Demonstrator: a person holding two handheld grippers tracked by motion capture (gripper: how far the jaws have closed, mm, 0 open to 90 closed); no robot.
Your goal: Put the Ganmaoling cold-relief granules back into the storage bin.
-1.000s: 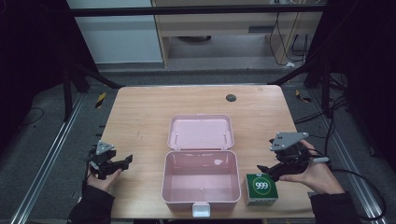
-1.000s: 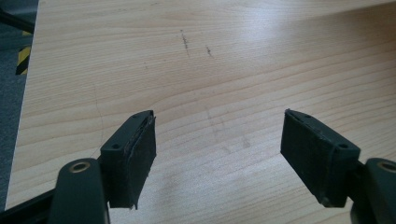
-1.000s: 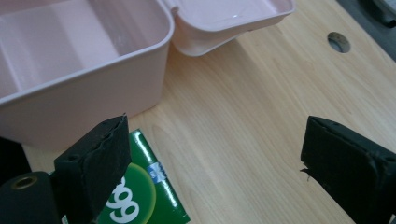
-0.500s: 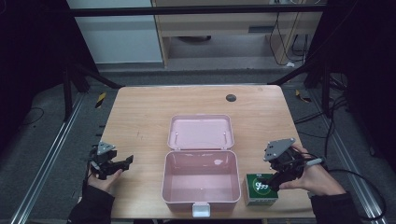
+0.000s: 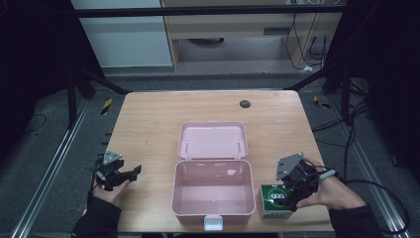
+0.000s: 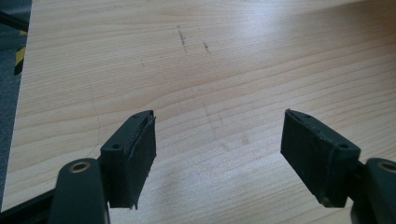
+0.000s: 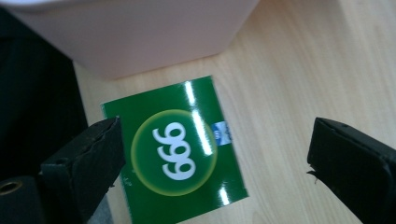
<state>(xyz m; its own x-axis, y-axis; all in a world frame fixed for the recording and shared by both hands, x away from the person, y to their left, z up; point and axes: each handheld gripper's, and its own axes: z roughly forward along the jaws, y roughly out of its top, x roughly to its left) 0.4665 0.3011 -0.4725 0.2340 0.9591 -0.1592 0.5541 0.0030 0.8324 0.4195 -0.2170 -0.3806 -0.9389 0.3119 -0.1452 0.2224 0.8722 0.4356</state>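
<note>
Just right of the open pink box [image 5: 213, 191], at the table's [image 5: 148, 119] near edge, the green carton [image 5: 274, 201] lies flat beneath the right gripper [image 5: 292, 191], whose jaws have just been opening and straddle it untouched (the left gripper [image 5: 130, 172], also spread, waits far across the box).

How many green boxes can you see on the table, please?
1. The green box lies on the table near its front edge, just right of the open pink case, beneath the right tool.
</note>
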